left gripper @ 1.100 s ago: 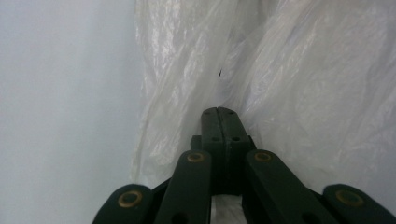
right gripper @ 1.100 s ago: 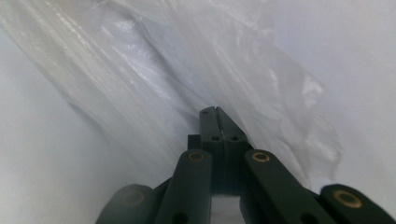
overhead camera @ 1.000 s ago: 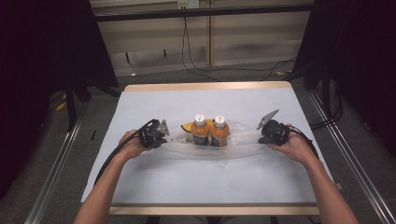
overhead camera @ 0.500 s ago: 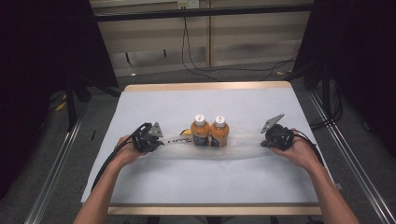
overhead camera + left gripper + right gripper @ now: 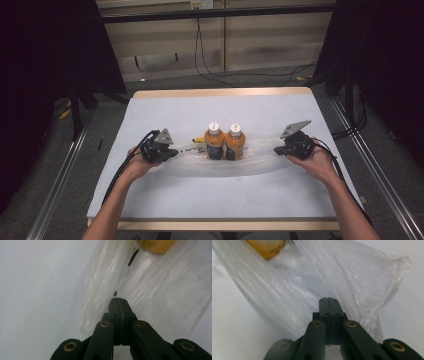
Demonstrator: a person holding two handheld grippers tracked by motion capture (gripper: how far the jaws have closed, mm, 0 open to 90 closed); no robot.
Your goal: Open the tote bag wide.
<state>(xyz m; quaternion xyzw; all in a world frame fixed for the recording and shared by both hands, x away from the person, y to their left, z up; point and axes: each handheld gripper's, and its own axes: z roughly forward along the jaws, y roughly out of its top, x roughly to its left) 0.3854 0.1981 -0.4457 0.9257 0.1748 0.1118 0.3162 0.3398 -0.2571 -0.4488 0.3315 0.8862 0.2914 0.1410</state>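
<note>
Two orange bottles (image 5: 214, 142) (image 5: 235, 141) with white caps stand upright side by side inside a clear plastic bag (image 5: 260, 152) that lies stretched across the white table (image 5: 200, 200). My left gripper (image 5: 175, 152) is shut on the bag's left end, and in the left gripper view its jaws (image 5: 117, 299) pinch the film (image 5: 150, 290) below an orange bottle (image 5: 155, 244). My right gripper (image 5: 276, 151) is shut on the bag's right end. The right gripper view has its jaws (image 5: 328, 299) closed on crumpled plastic (image 5: 324, 272), with a bottle (image 5: 265, 248) at the top left.
The table's wooden edge (image 5: 220, 93) runs along the far side. Black cables (image 5: 210, 65) trail on the floor behind it. Metal rails (image 5: 60, 180) flank the table left and right.
Both grippers have moved apart, the left one farther left and the right one slightly right, drawing the bag out flatter around the two bottles.
</note>
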